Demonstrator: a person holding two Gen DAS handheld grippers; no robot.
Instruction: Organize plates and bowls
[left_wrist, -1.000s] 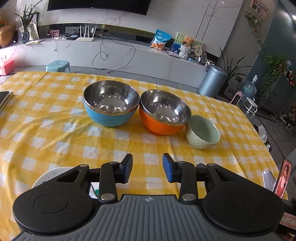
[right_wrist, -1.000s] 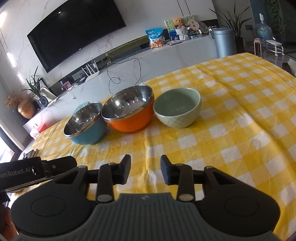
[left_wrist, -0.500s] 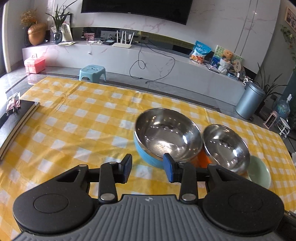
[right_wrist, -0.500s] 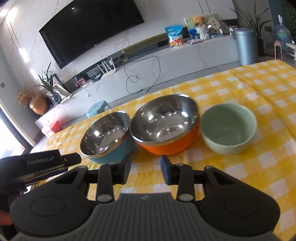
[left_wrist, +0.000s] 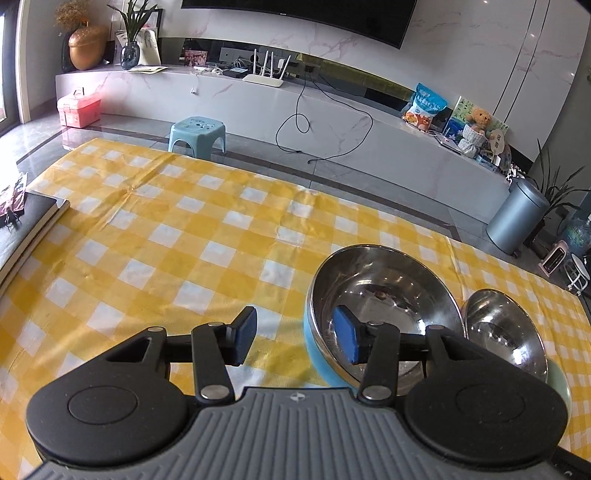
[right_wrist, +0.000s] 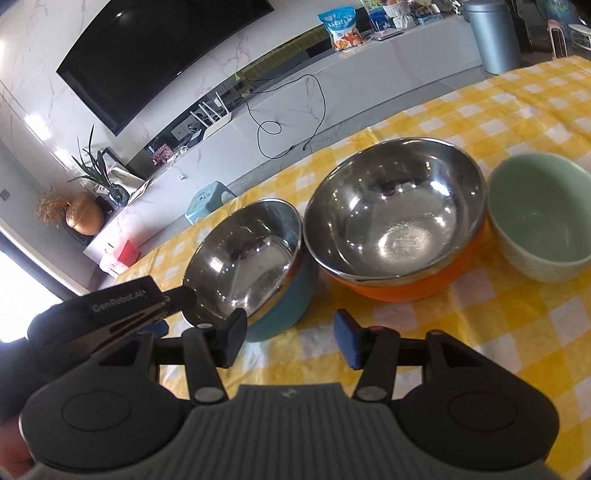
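Left wrist view: left gripper (left_wrist: 295, 338) jaws are opening, half spread, straddling the near rim of the blue bowl (left_wrist: 380, 306), one pad inside, rim not pinched. Right gripper (right_wrist: 291, 339) jaws are opening too, nothing between them, checked tablecloth (right_wrist: 480, 325) below. Blue bowl, orange bowl (right_wrist: 395, 218) and green bowl (right_wrist: 543, 218) are lined up, all seen empty. Compared with a second ago, both grippers are seen closer to the bowls.
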